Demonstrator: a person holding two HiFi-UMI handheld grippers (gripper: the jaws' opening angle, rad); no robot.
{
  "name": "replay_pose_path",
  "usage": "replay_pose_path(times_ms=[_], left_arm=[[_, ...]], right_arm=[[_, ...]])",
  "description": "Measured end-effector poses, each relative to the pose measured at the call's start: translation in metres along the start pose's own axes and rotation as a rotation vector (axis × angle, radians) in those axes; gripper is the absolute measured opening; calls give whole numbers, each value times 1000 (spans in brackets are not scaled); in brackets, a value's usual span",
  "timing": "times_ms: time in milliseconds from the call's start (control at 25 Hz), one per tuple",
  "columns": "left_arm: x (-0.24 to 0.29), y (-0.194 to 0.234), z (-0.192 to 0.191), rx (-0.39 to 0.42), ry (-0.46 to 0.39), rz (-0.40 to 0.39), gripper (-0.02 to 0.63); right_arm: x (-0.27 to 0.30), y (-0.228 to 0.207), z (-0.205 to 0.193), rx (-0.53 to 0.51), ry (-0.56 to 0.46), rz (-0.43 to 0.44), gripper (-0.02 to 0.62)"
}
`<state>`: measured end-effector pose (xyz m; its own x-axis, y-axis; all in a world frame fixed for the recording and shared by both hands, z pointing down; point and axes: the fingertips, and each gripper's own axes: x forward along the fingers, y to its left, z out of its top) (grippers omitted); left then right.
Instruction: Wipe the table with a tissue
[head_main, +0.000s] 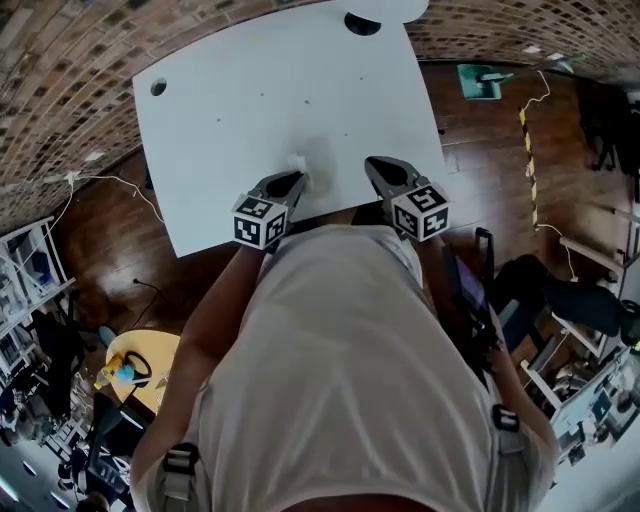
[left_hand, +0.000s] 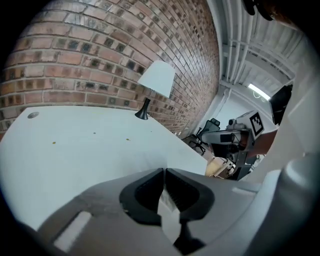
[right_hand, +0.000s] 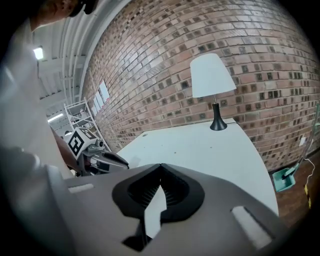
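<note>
A small, white, crumpled tissue (head_main: 297, 161) lies on the pale desk (head_main: 250, 100) near its front edge, just ahead of the left hand-held gripper (head_main: 299, 179). A few specks dot the desk.

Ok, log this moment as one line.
left gripper: shut on tissue, low over white table near edge | right gripper: shut, empty | table lamp: far edge

Ahead of the left claw (head_main: 297, 178) and right claw (head_main: 376, 164) the table (head_main: 250, 100) lies open to its far edge. Only the lamp (right_hand: 212, 80) stands there, beyond the right claw, brick wall (left_hand: 100, 50) behind it. A tissue (head_main: 297, 160) touches the left claw's tip.
</note>
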<state>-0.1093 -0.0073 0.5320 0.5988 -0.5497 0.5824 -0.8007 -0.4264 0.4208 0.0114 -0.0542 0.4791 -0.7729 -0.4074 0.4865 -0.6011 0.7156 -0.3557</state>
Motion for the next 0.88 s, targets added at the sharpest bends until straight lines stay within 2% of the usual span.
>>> replay_pose_path(times_ms=[160,400,520,680,880], left_arm=[[24,-14,8,-41,16,37,23],[53,-17,18,-109,31,132,23],[72,-19,17,-125,81,184,23],[104,-22,21,-80,171,241,23],[128,-14,35,-44,208,300,23]], right_arm=[[-7,-25,-1,-12,39,62,8],[-12,-58,1,-51,78,158,8],[-20,-77,2,-54,89,193,8],[-30,-96,-1,-69,116,231,8],[-38,-107,-2,-61,118,243,8]])
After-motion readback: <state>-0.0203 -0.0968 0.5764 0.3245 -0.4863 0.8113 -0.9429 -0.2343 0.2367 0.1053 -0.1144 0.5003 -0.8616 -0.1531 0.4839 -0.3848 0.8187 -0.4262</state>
